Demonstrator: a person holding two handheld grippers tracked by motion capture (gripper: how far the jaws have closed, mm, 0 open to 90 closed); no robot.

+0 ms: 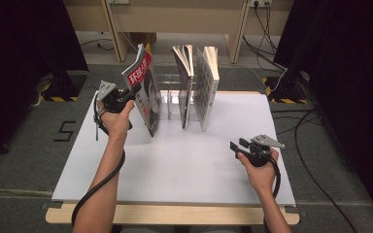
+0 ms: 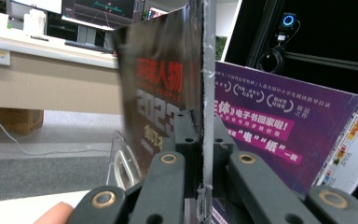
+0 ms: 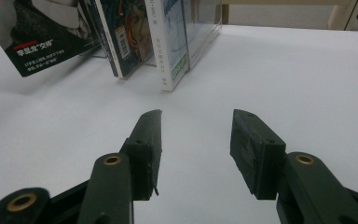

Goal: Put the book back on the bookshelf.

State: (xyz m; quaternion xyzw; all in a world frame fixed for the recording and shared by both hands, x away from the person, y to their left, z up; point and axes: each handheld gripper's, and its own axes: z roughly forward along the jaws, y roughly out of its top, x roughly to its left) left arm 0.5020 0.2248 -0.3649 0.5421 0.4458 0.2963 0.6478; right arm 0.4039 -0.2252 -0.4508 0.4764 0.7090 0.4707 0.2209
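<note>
The left tongs (image 1: pixel 126 95) are pinching a magazine (image 1: pixel 143 92) with a red-lettered cover by its spine edge; in the left gripper view the two black jaws stand closed on the thin edge of the magazine (image 2: pixel 168 88), with the purple cover of a neighbouring book (image 2: pixel 279 135) just behind it. In the high view the magazine is tilted, its top leaning away to the left, its lower corner at or just above the white desk (image 1: pixel 184 165); whether that corner touches the surface I cannot tell. It sits just to the left of a clear rack (image 1: pixel 175 99), which holds two other books upright: a dark-covered book (image 1: pixel 184 82) in the middle and a white-spined book (image 1: pixel 208 82) to the right.

The right tongs (image 1: pixel 235 145) are spread wide and hold nothing; they hover over bare desk, well apart from the rack, and in the right gripper view the right tongs (image 3: pixel 196 135) look toward the feet of the standing books.

As a judgement: the work looks like filing magazines into the rack, or taking one out of it; which of the two cannot be told from this moment. If filing, two books already stand in place and the third is partway, gripped but not yet upright in a slot; straightening it, seating it beside the others and letting go are left.
</note>
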